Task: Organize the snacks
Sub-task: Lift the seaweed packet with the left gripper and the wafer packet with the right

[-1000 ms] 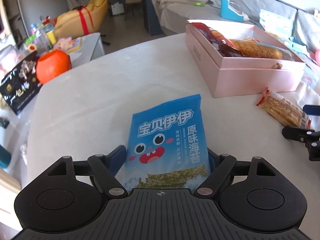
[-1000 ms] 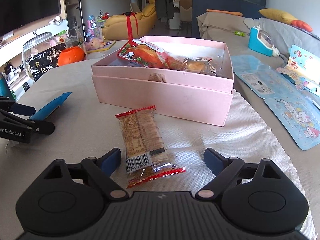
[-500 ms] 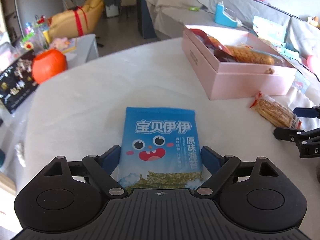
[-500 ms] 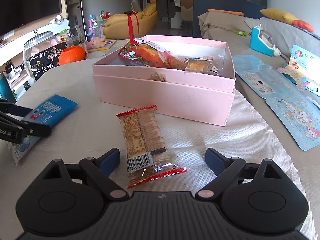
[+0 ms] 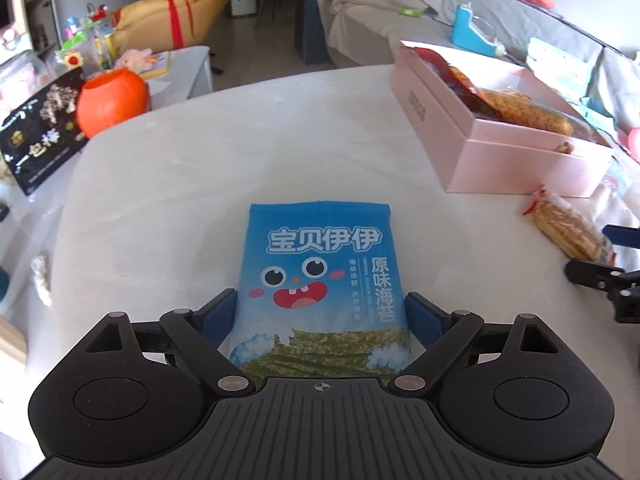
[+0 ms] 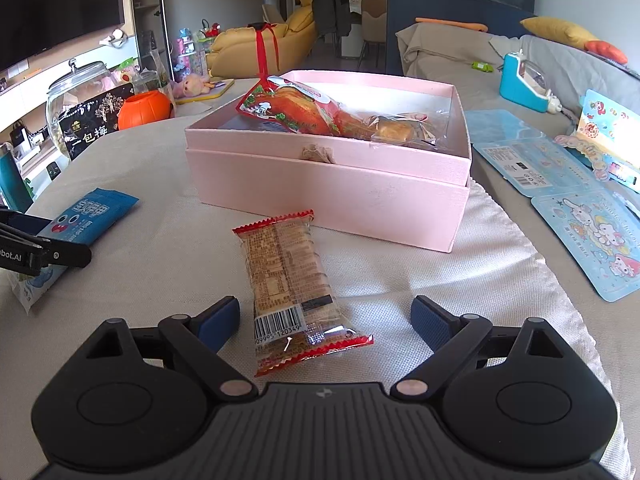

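A blue seaweed snack bag (image 5: 320, 276) lies flat on the white table between the fingers of my left gripper (image 5: 320, 312), which is open around its near end. It also shows in the right wrist view (image 6: 80, 224). A clear cracker pack with red ends (image 6: 292, 288) lies on the cloth between the fingers of my right gripper (image 6: 325, 314), which is open. It also shows in the left wrist view (image 5: 568, 228). The open pink box (image 6: 328, 196) stands behind it, holding a red snack bag (image 6: 296, 110) and a wrapped pastry (image 6: 396, 130).
An orange pumpkin pot (image 5: 112, 98) and a black packet (image 5: 40, 132) sit at the table's left edge. Blue cartoon cards (image 6: 576, 220) lie right of the box. A glass jar (image 6: 76, 100) stands far left. A sofa lies behind.
The blue bag, held tilted in my left gripper a second ago, now lies flat on the table and the left fingers have opened. The right gripper has barely moved.
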A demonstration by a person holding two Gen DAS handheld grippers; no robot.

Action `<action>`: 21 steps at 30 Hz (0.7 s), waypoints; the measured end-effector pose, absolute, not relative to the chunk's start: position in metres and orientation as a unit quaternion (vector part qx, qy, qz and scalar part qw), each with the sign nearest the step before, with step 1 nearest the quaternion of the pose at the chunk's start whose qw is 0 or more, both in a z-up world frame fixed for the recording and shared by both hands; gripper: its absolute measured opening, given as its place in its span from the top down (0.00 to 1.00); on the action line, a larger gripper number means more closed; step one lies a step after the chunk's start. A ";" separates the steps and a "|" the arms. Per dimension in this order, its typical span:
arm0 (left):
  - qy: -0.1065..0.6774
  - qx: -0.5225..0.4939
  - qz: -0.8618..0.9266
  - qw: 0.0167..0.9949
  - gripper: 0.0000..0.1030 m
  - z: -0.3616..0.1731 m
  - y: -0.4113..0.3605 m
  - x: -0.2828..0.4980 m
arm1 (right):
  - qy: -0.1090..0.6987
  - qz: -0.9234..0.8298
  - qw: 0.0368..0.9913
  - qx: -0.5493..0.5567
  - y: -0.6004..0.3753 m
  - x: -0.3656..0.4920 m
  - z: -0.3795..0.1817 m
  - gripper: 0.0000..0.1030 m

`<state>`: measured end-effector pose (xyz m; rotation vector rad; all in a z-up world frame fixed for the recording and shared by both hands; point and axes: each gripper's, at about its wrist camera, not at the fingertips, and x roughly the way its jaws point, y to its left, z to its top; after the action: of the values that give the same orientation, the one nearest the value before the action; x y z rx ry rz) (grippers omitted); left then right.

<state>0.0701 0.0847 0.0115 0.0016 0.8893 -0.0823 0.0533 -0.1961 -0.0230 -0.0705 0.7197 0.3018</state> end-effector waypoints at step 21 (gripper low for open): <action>0.428 0.023 -0.067 0.901 0.10 0.007 0.043 0.070 | 0.352 0.148 0.924 -0.039 -0.195 0.054 -0.024 0.09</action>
<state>0.0701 0.0432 0.0070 0.0474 0.8849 -0.1396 0.0542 -0.1954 -0.0245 -0.0797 0.7220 0.3034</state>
